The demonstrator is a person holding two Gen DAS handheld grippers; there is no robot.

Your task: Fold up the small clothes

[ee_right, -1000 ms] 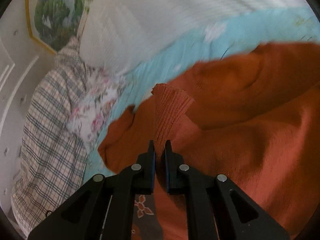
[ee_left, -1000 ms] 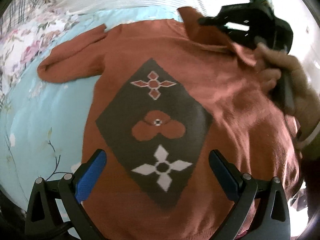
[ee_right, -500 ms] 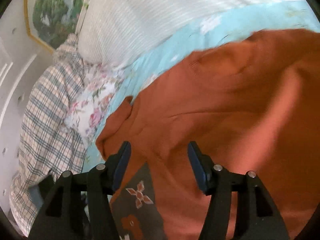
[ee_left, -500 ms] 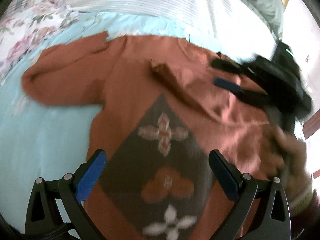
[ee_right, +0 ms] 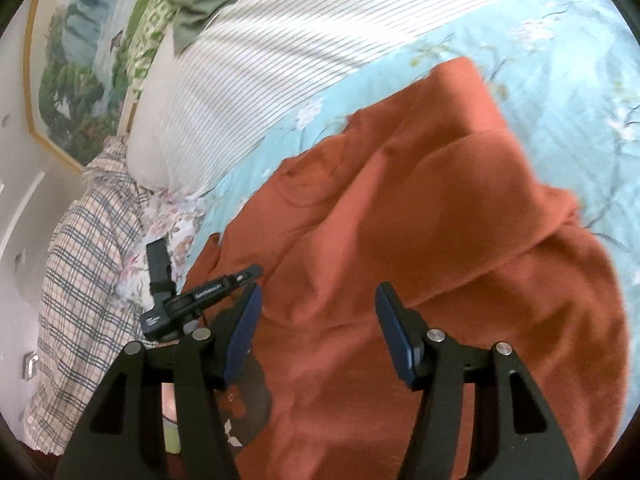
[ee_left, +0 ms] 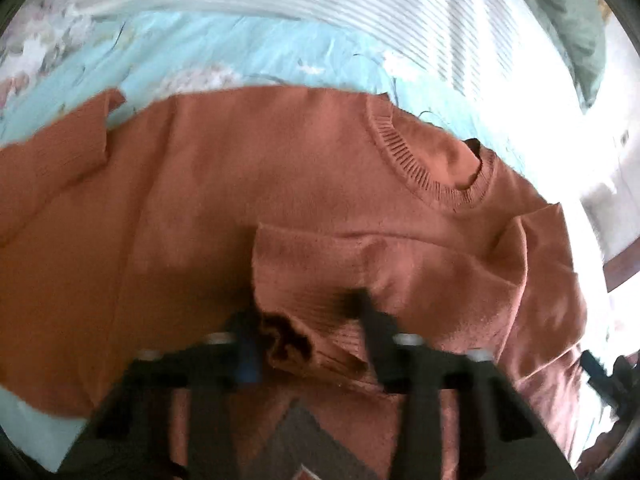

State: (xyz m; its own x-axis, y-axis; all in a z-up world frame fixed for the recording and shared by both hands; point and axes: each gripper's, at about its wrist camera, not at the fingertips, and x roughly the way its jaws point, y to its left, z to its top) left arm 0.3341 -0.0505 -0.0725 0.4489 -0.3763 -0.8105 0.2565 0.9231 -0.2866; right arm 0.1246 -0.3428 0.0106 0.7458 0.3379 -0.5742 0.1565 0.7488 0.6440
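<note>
Your left tongs [ee_left: 308, 336] are blurred, half-spread around the ribbed cuff of a folded-in sleeve; whether they pinch it you cannot tell. Your right tongs [ee_right: 318, 332] hang spread above the rust-orange knitted sweater [ee_right: 420, 248]. Only the left view shows its ribbed neckline; the right shows the striped white pillow [ee_right: 280, 60] beyond it on the pale-blue floral bedsheet [ee_left: 240, 56].

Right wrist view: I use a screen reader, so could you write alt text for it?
An open right claw hovers over a rust-orange sweater spread on a light blue floral bedsheet. The left claw shows at left, near a plaid cloth; a striped pillow lies behind.
</note>
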